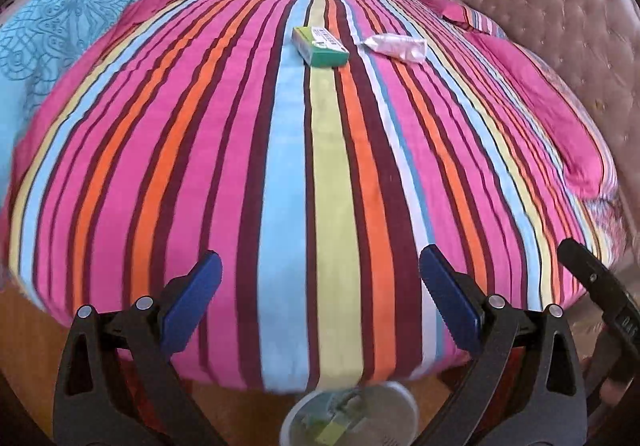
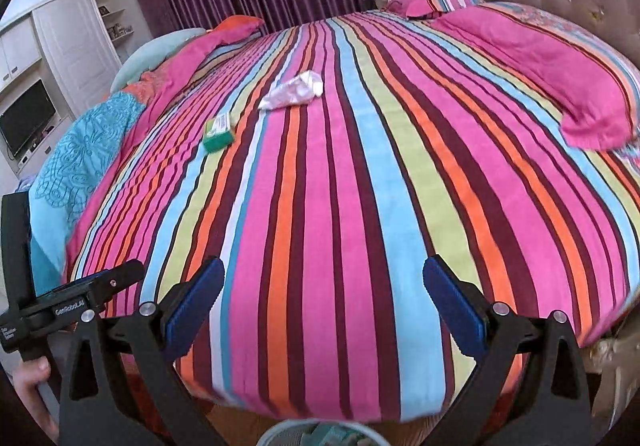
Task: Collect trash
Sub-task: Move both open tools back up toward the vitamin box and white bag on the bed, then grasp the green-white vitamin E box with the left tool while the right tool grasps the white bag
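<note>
two bits of trash on the striped bed (image 1: 320,185), far from both tools: a green box (image 1: 320,45) in the middle, and a crumpled white tube (image 1: 396,45) just to its right, apart from it. down at the near edge, below the bed, a white bin (image 1: 348,418) with some trash already inside.

left hand-held gripper (image 1: 320,298) spread wide, holding nothing, hanging over the near end of the bed. right hand-held gripper (image 2: 324,302) spread wide too, also holding nothing. pink pillow (image 2: 560,85) off to the far right, not trash.

looks like the step between drops: ready to fetch the next piece. next move probably a long reach forward to the green box or the tube, then a gentle squeeze. soft bed, so need to come down low to catch the flat tube. then back to the bin.
</note>
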A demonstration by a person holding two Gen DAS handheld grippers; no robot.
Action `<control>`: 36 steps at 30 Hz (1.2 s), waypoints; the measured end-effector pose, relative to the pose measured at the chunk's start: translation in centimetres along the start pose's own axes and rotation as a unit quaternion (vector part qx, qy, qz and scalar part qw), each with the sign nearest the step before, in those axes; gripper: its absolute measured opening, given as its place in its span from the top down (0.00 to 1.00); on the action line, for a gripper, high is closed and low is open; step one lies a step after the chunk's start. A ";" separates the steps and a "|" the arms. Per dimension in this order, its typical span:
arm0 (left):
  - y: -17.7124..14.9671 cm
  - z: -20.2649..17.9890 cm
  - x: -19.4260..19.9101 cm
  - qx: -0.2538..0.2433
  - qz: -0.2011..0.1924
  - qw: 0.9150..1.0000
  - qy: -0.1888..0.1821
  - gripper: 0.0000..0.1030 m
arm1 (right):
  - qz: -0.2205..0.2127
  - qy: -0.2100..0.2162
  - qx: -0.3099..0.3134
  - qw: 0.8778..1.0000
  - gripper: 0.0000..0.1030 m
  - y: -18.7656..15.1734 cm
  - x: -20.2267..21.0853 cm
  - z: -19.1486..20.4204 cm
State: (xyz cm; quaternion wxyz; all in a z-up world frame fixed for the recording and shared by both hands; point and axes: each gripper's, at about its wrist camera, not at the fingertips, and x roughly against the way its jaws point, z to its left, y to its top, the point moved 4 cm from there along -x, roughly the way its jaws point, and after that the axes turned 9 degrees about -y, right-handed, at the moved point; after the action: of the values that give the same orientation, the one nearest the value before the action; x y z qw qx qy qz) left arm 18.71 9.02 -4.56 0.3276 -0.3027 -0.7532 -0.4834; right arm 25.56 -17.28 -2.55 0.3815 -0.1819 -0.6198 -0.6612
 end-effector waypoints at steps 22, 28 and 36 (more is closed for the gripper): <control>15.3 1.3 -11.1 0.057 -0.002 0.998 0.016 0.07 | -0.030 -0.003 0.089 0.996 0.08 10.7 -10.0 3.6; 18.1 1.9 -13.8 0.083 -0.009 0.996 0.021 0.07 | -0.025 -0.005 0.093 0.995 0.08 13.7 -13.2 4.4; 20.5 2.4 -16.7 0.081 0.002 0.996 0.038 0.07 | -0.015 0.008 0.133 0.991 0.08 16.1 -17.2 7.1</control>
State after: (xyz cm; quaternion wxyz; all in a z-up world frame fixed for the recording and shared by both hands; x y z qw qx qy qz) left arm 44.19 16.05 -7.58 0.3808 -0.2584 -0.7759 -0.4315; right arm 46.74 -4.74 -2.68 0.3973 -0.1152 -0.7020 -0.5798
